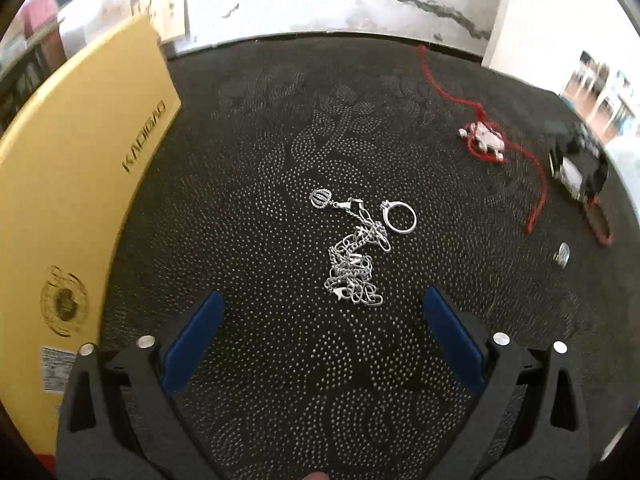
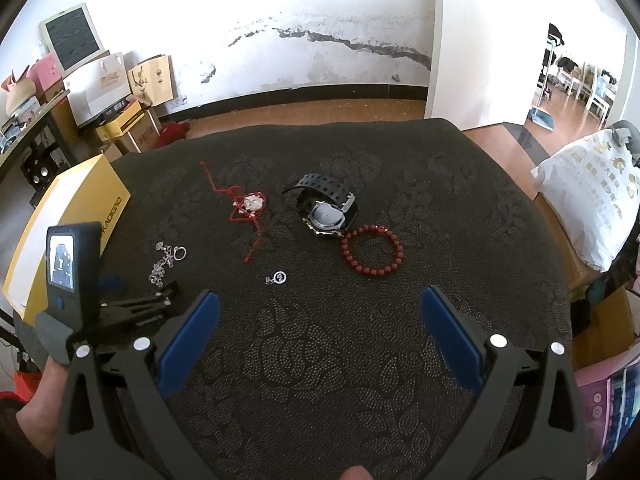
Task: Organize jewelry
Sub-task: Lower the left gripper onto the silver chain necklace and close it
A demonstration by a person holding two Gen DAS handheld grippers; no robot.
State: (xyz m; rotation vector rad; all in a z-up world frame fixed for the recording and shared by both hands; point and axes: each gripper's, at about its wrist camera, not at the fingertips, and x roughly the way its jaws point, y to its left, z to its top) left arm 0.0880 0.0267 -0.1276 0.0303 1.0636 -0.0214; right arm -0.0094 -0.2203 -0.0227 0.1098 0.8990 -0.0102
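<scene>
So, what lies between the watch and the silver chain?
In the right wrist view, the red cord with its silver charm lies between the watch and the chain.

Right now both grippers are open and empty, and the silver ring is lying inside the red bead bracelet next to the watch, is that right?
Not quite. Both grippers, left and right, are open and empty, but the ring lies beside the tangled silver chain, as the left wrist view shows. The bracelet next to the watch encloses only bare cloth in the right wrist view.

Bare cloth ahead of left hand-held gripper (image 1: 320, 312) up to chain (image 1: 354, 268); yellow box (image 1: 80, 184) walls the left; watch (image 2: 326, 210), bracelet (image 2: 372, 251) crowd the right.
</scene>
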